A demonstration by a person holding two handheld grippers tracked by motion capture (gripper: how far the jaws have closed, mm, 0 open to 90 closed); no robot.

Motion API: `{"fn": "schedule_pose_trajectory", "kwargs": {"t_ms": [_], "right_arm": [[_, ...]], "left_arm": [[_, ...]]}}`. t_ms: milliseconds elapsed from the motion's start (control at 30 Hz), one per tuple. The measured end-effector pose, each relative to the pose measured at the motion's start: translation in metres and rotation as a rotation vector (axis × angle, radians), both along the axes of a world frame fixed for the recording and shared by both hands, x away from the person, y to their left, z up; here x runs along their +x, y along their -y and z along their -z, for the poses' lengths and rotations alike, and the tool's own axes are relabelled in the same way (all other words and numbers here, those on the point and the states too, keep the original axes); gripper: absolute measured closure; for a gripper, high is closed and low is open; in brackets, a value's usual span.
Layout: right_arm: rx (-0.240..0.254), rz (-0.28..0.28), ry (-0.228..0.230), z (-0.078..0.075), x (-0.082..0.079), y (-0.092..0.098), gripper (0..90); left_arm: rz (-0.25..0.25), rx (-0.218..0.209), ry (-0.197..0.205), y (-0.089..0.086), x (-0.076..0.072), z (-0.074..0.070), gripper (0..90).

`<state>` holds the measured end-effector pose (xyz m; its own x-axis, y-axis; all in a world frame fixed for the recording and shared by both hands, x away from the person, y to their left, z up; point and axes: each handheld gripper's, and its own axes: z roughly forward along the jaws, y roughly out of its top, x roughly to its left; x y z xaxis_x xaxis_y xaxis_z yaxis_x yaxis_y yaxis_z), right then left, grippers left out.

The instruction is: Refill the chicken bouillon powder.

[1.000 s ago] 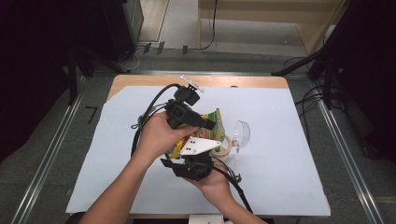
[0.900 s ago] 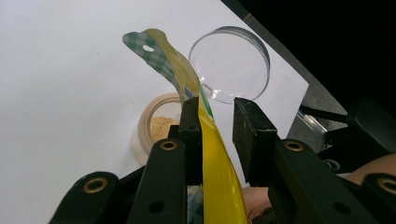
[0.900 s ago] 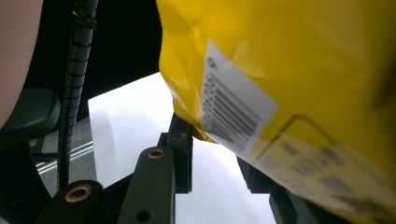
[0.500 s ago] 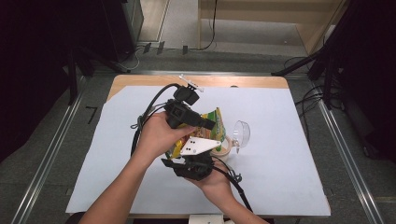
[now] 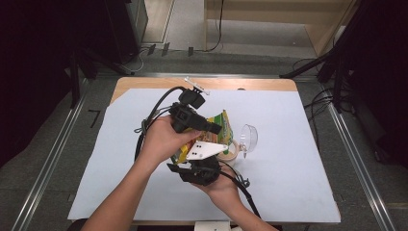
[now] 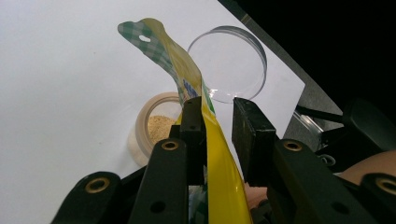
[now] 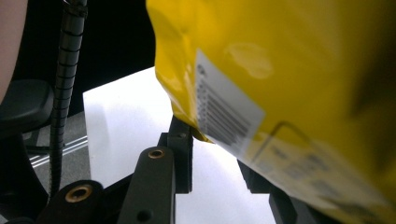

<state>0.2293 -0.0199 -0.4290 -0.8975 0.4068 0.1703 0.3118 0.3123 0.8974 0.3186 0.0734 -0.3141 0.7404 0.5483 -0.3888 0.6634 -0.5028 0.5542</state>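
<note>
A yellow pouch [image 5: 221, 126] with a green checked top hangs tilted over a small open jar [image 5: 230, 150] of beige powder. A clear lid [image 5: 248, 137] lies just right of the jar. My left gripper [image 5: 216, 129] comes in from the left and is shut on the pouch. In the left gripper view the pouch [image 6: 219, 154] runs edge-on between the jaws of the left gripper [image 6: 217, 107], above the jar [image 6: 156, 126] and the lid [image 6: 229, 60]. My right gripper [image 5: 195, 156] points up at the pouch's lower end. The pouch [image 7: 289, 70] hides one jaw of the right gripper [image 7: 215, 149].
A large white paper sheet [image 5: 298, 159] covers the wooden table [image 5: 144, 84]. A small white clip-like piece [image 5: 196, 85] lies at the table's far edge. Cables trail from both grippers toward the near side. Dark floor and metal rails surround the table.
</note>
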Motion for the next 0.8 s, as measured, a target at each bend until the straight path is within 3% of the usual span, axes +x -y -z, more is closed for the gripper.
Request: {"fn": "schedule_pose_trajectory", "kwargs": {"t_ms": [800], "right_arm": [[0.022, -0.009, -0.029, -0.0066, -0.0002, 0.0000, 70.3]], "left_arm": [[-0.009, -0.024, 0.017, -0.0033, 0.0039, -0.0004, 74.1]]}}
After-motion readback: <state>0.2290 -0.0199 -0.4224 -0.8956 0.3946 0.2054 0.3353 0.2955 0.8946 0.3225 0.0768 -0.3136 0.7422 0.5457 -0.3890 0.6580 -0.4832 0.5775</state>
